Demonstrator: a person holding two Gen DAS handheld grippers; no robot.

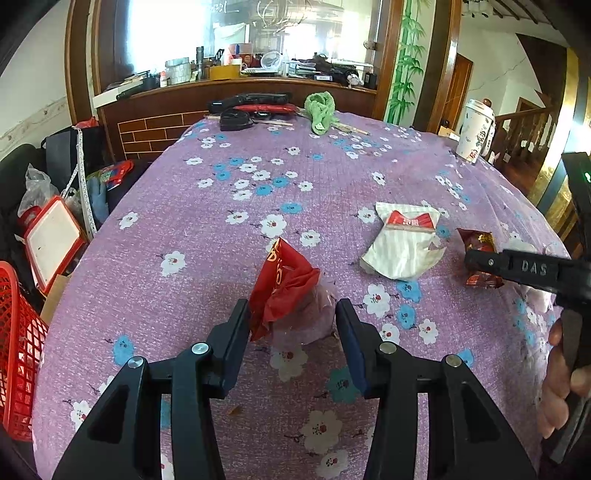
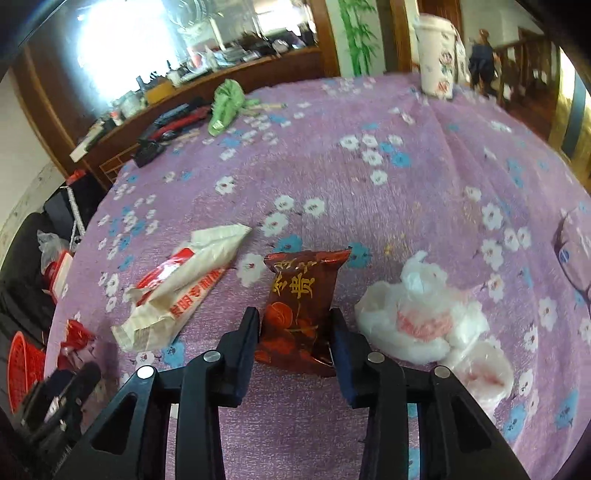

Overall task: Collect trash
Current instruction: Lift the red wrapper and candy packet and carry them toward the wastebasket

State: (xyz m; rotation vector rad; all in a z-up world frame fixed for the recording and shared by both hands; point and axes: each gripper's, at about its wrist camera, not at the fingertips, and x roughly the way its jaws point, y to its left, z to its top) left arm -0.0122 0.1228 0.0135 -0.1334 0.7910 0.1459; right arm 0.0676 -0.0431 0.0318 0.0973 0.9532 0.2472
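Two wrappers (image 1: 284,291) (image 2: 299,314) (both tool-flanked)

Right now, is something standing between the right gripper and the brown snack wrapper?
Nothing visible does. The brown snack wrapper already sits between the fingers of the right gripper, and both pads appear to touch its sides.

Bright window (image 1: 236,26), cluttered wooden counter (image 1: 236,86), bamboo-painted wall (image 1: 408,62).
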